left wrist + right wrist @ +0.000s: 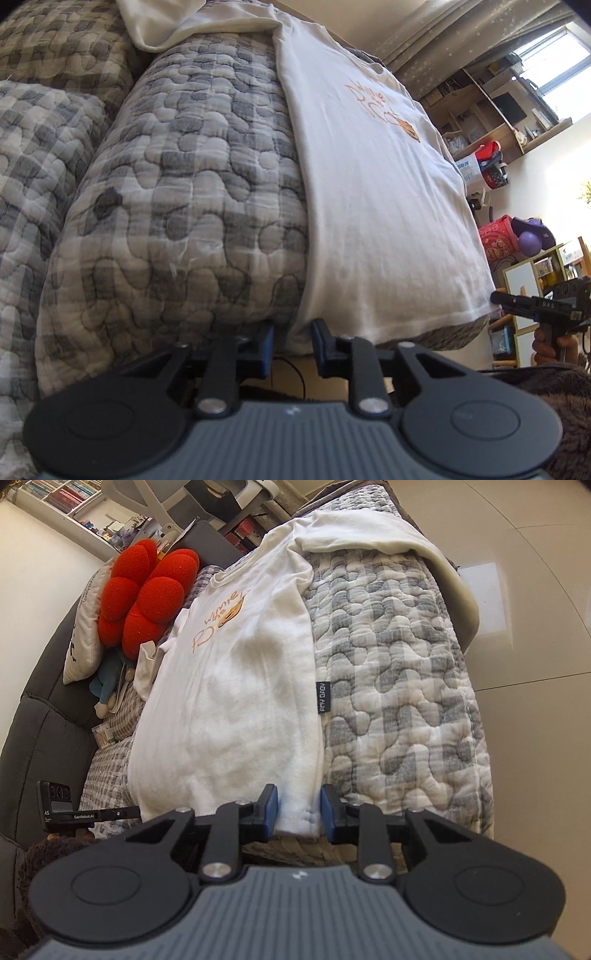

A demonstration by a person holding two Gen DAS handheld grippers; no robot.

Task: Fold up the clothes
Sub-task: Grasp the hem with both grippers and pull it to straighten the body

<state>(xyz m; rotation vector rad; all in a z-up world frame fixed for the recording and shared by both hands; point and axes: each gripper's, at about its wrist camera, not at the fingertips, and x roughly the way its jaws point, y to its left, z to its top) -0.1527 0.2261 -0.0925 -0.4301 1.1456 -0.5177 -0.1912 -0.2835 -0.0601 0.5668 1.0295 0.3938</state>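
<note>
A white T-shirt with an orange print lies flat, front up, on a grey checked quilt. My left gripper is at one bottom corner of the hem, with the cloth filling the narrow gap between its blue pads. In the right wrist view my right gripper is shut on the other hem corner of the shirt, which is bunched between the pads. Each gripper also shows at the edge of the other's view: the right gripper and the left gripper.
A cream cloth lies beyond the shirt's collar. A red flower cushion, a white pillow and a blue toy lie against the dark sofa back. Shelves and a pale floor lie beyond the quilt's edge.
</note>
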